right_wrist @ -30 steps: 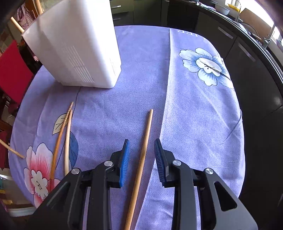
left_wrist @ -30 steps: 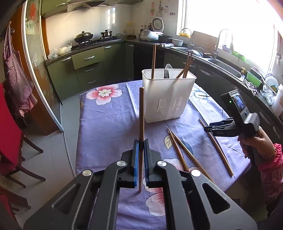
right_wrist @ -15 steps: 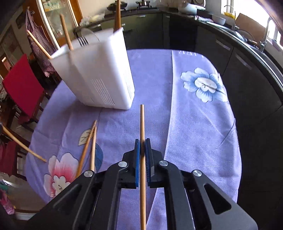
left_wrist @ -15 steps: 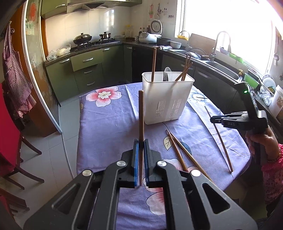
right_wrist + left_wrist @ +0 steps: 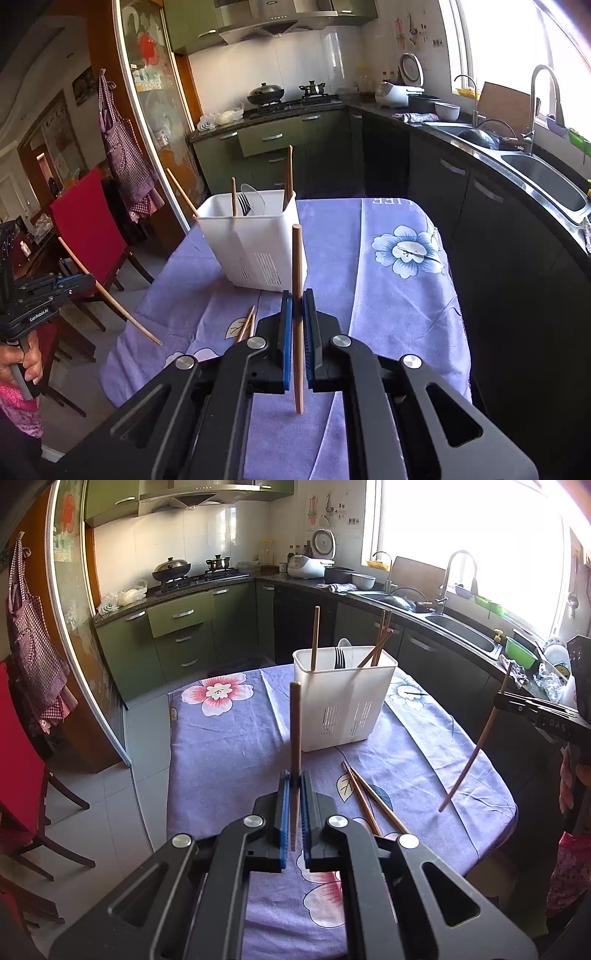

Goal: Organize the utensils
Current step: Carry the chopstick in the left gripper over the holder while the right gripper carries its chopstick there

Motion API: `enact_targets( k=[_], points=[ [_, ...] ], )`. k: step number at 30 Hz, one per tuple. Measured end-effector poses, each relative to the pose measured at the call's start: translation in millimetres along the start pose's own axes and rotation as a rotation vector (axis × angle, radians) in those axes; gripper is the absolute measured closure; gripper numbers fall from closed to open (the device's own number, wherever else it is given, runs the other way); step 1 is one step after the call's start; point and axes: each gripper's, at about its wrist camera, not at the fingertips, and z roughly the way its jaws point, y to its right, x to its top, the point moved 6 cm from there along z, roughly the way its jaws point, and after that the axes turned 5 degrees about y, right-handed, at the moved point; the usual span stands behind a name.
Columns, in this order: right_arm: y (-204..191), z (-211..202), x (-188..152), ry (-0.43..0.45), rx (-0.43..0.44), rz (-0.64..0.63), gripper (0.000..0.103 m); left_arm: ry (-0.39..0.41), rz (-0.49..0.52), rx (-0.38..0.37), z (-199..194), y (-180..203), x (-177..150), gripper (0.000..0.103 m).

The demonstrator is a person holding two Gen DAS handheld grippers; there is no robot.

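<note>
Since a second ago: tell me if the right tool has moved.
Yes. The right tool has risen off the tablecloth, carrying its chopstick, as the left view shows.

Checked apron hangs left; red chair beside table; wok, probably lidded, on stove.

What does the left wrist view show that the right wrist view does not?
Only the left wrist view shows the red flower print on the tablecloth and the right tool from the side, its chopstick hanging over the table edge. Only the right wrist view shows the red chair back and the left tool side-on. Both show the white utensil holder with a fork and chopsticks, and two loose chopsticks lying on the cloth.
</note>
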Motion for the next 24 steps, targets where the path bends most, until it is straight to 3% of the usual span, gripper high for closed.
enact_targets(
  k=[10, 19, 24],
  points=[
    [-23, -21, 75, 0.095, 0.054, -0.033, 0.096, 0.044, 0.026, -0.06, -15, 18, 54, 0.098],
    [-41, -37, 166, 0.223, 0.086, -0.049, 0.096, 0.223, 0.053, -0.093, -34, 42, 147, 0.098],
    [-43, -26, 207, 0.275, 0.089, -0.049, 0.096, 0.28, 0.049, -0.111, -12, 52, 189, 0.098]
  ],
)
